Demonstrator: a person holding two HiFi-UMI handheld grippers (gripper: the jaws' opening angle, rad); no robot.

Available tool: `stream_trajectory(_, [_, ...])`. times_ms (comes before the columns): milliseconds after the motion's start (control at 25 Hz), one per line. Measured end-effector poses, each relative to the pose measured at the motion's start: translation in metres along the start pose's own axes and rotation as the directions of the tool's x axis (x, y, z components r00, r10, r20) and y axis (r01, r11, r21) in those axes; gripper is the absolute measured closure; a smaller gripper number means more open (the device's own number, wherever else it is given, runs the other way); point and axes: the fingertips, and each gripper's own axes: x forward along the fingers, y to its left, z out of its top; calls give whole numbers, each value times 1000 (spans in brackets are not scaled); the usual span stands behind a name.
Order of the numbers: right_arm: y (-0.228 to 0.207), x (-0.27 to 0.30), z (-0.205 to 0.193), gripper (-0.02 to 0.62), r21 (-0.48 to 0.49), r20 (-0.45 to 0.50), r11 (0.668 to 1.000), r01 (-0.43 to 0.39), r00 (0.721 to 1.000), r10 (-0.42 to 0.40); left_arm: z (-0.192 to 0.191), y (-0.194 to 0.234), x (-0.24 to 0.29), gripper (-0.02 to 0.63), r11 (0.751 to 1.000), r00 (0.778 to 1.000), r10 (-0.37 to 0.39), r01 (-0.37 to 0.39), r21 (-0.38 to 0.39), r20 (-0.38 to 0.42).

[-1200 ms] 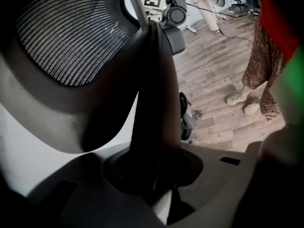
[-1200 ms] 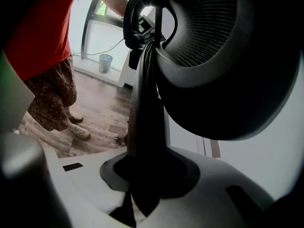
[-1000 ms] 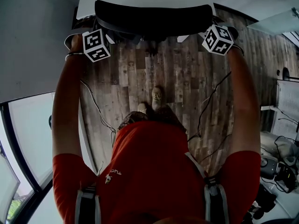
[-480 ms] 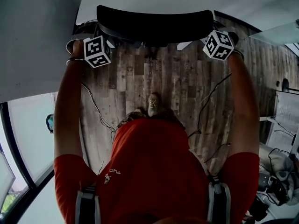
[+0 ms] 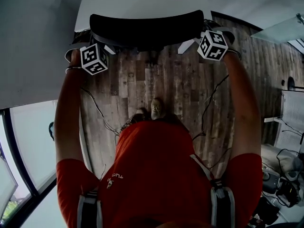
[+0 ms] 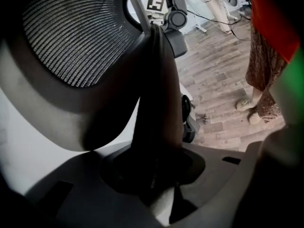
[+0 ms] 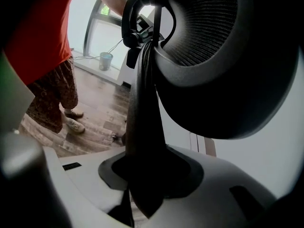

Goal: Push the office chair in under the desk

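Observation:
The black office chair's backrest (image 5: 147, 30) lies across the top of the head view, against the white desk (image 5: 142, 1). My left gripper (image 5: 95, 47) holds its left end and my right gripper (image 5: 208, 36) its right end. In the left gripper view the backrest's dark rim (image 6: 156, 103) runs down between the jaws of the left gripper (image 6: 156, 175), below the mesh (image 6: 80, 42). In the right gripper view the rim (image 7: 145, 108) sits the same way in the right gripper (image 7: 145, 175). Both pairs of jaws are opening, with the rim still between the pads.
Wooden floor (image 5: 180, 89) with loose black cables (image 5: 99, 113) lies behind the chair, and the person's shoe (image 5: 156, 107) stands on it. A glass wall (image 5: 28, 141) borders the left. Boxes and cabled gear (image 5: 285, 165) crowd the right. A chair castor (image 6: 187, 122) shows low down.
The backrest has moved a little farther up toward the desk. Both marker cubes shifted slightly leftward with it, and the person's foot stepped forward.

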Motion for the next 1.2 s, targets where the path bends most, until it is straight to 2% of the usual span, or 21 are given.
stream_trajectory(160, [5,-2,-3,410,23,-41,1000,-1,999,2,-3,-9,-4,395,1000,1000,-18,18,-5,-3])
stream_trajectory(280, [2,-12,-6,382,35,-60,999,19,998,-17,-3,-10,-11,365,1000,1000,-8,8,-6,13])
stream_trajectory(600, [5,-55,1,373,54,-58,991,120,991,-116,3,-1,-49,357,996,994,81,-77,-53,78])
stream_trajectory(720, [5,-76,4,373,123,-32,976,181,983,-178,2,0,-68,357,990,988,120,-112,-82,99])
stream_trajectory(800, [5,-91,8,373,190,-7,954,231,972,-234,1,2,-84,357,979,979,164,-147,-140,117])
stream_trajectory(880, [8,-107,17,373,260,23,924,282,954,-298,2,6,-105,357,955,964,221,-184,-235,144])
stream_trajectory(1000, [16,-130,41,373,368,88,863,346,911,-403,14,12,-142,357,886,923,315,-201,-418,222])
stream_trajectory(1080, [20,-144,62,374,455,153,813,365,867,-475,30,13,-163,359,834,883,362,-164,-527,298])
stream_trajectory(1200, [28,-162,99,409,577,252,738,350,783,-569,62,10,-188,360,766,820,402,-58,-640,407])
